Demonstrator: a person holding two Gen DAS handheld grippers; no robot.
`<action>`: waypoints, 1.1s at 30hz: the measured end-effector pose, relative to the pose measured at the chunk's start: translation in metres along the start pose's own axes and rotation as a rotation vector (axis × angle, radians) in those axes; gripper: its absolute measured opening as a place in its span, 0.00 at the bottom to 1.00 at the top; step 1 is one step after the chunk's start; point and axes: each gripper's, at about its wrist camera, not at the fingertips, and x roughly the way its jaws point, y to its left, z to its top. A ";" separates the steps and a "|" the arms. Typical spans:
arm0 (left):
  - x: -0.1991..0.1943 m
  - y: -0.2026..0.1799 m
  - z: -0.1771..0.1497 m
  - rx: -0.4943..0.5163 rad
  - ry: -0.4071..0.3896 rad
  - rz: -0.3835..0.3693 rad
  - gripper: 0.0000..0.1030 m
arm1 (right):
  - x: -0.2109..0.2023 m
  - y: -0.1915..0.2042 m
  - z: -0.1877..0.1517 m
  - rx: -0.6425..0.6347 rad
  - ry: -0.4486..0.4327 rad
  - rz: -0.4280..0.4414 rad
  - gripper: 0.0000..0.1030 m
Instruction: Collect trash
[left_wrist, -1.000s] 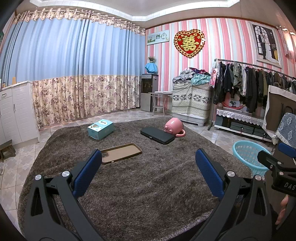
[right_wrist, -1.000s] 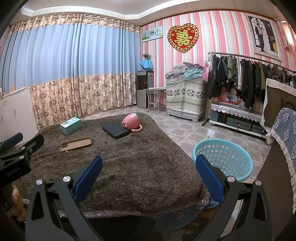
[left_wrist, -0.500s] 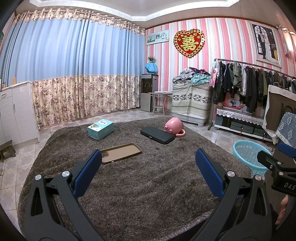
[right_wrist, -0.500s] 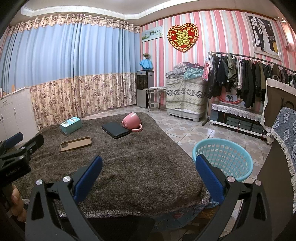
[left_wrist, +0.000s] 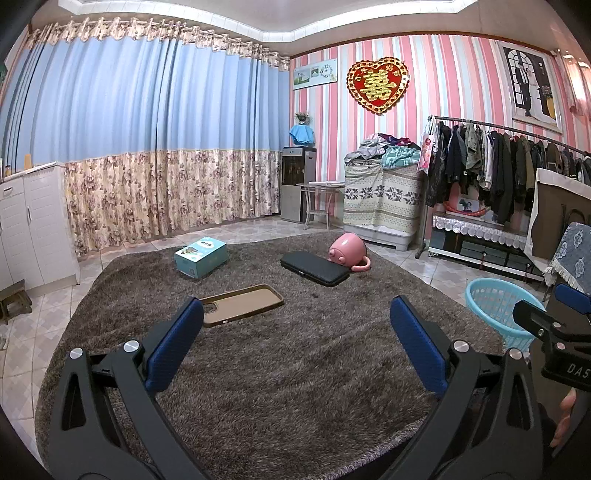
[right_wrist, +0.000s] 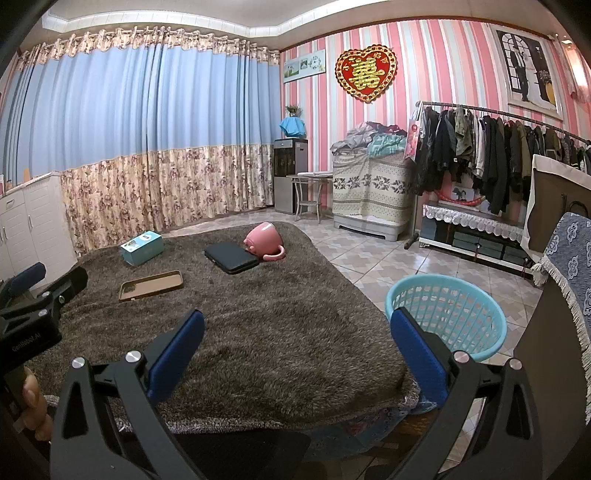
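While both claws hang above the near edge of a shaggy brown rug (left_wrist: 295, 369), neither grips anything: the left claw (left_wrist: 295, 343) stands wide apart at the jaws, its blue pads (left_wrist: 173, 350) empty, and the right claw (right_wrist: 295, 350) is spread just as wide with nothing between its fingers. Ahead of the left claw and a little to its left, a brown phone case (left_wrist: 242, 304) lies flat on the rug, open side up. Farther ahead on that side sits a teal cardboard box (left_wrist: 201, 256). Beyond the claw and slightly to its right, a black flat case (left_wrist: 314, 268) lies on the rug, and a pink mug (left_wrist: 347, 252) is tipped on its side just behind it, touching or nearly touching its far end. To the right of the right claw, off the rug on the tiled floor (right_wrist: 369, 258), stands a light blue plastic basket (right_wrist: 445, 317), upright; its inside looks empty as far as can be seen. In the right wrist view the same phone case (right_wrist: 151, 285) lies ahead and to the left of the right claw, well apart from the basket.
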 end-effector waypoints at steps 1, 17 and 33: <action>0.000 0.000 0.000 0.000 0.001 0.000 0.95 | 0.000 0.001 0.000 -0.001 0.000 -0.001 0.96; -0.001 0.001 -0.001 -0.002 0.008 0.000 0.95 | -0.001 0.000 -0.002 0.001 0.007 0.000 0.96; -0.001 0.003 -0.003 -0.002 0.005 -0.002 0.95 | -0.002 0.000 -0.009 -0.002 0.001 -0.003 0.96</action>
